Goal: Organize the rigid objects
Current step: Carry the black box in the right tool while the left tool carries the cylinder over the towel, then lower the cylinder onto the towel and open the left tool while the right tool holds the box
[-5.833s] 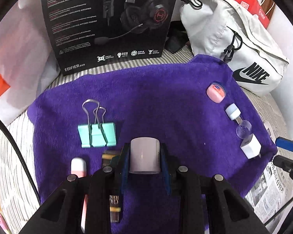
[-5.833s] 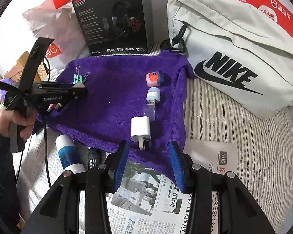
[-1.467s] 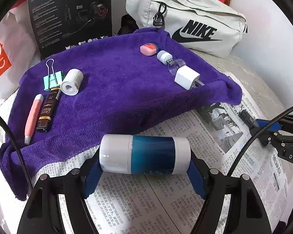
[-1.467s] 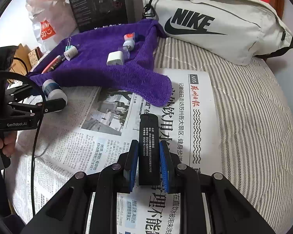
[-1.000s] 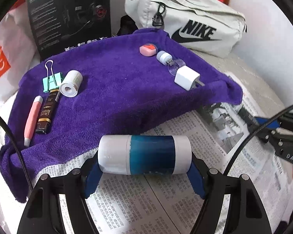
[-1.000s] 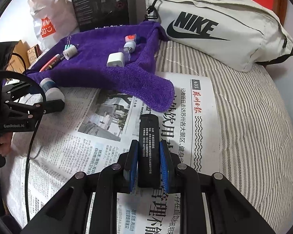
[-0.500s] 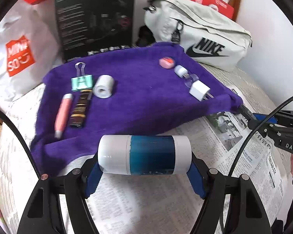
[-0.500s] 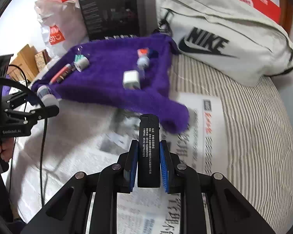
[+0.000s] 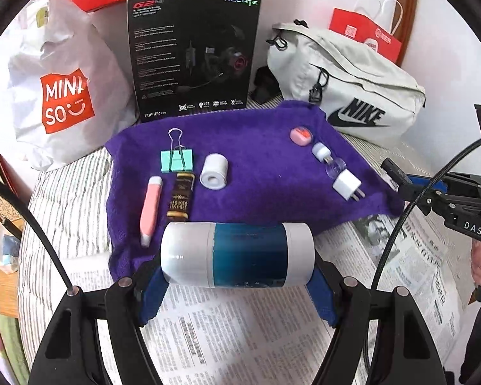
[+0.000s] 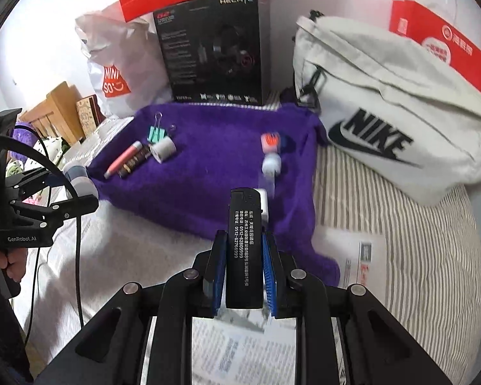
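- Your left gripper (image 9: 237, 284) is clamped on a white-and-blue bottle (image 9: 237, 254), held sideways with its ends against the blue pads (image 9: 154, 292), above the newspaper (image 9: 224, 337) at the near edge of the purple towel (image 9: 266, 186).
- Your right gripper (image 10: 243, 272) is closed on a black lighter (image 10: 243, 247) with white print, pointing forward, raised over the towel's near right corner.
- On the towel's left part: a green binder clip (image 9: 176, 160), a white tape roll (image 9: 214, 171) just right of it, a pink pen (image 9: 150, 208) and a dark brown stick (image 9: 180, 199) side by side below the clip.
- On the towel's right part, in a slanted row: a pink round case (image 9: 300, 135), a small white plug light (image 9: 321, 151), a white charger (image 9: 346, 186).
- Behind the towel: a black headset box (image 9: 192, 57), a white shopping bag (image 9: 64, 96), a grey Nike bag (image 9: 346, 73).
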A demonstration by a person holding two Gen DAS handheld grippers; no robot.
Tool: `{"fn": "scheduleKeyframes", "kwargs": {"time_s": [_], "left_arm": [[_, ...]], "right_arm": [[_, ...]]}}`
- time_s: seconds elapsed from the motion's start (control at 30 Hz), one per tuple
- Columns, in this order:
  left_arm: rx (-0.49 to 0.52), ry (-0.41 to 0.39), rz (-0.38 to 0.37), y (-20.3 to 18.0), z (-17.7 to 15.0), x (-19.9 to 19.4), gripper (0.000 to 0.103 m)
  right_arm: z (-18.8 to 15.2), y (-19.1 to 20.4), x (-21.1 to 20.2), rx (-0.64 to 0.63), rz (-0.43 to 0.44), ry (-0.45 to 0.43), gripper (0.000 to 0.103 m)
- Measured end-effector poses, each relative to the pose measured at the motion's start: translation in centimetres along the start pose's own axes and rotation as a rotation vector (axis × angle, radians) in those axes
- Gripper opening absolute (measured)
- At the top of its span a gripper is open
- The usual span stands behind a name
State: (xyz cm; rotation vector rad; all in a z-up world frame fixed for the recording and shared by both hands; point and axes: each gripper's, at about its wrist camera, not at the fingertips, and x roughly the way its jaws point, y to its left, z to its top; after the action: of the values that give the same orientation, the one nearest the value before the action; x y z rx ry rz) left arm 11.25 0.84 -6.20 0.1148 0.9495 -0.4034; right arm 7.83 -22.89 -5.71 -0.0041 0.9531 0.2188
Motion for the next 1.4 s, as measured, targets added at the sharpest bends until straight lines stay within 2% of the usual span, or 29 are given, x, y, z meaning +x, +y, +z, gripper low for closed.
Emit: {"fn": "scheduleKeyframes", "kwargs": {"time_s": [0.3, 0.57, 0.87, 1.4], "left_arm": [[0.023, 0.045, -0.002, -0.2, 3.6, 4.3, 0.074], [0.061, 0.114, 0.018, -0.8, 3.9, 8.3, 0.074], [0.111, 0.148, 0.047, -1.5, 4.0, 9.8, 0.074], [0.069, 0.169, -0.002, -1.1, 3.8, 10.3, 0.074]], "right_arm": [[1.3, -0.7, 0.5, 0.013, 0.001, 0.000, 0.021], [1.0, -2.1, 1.3, 0.036, -0.015, 0.021, 0.021], [0.9, -2.1, 2.4, 0.029, 0.000, 0.041, 0.021], [1.0, -1.8, 3.1, 0.025, 0.007, 0.058, 0.021]]}}
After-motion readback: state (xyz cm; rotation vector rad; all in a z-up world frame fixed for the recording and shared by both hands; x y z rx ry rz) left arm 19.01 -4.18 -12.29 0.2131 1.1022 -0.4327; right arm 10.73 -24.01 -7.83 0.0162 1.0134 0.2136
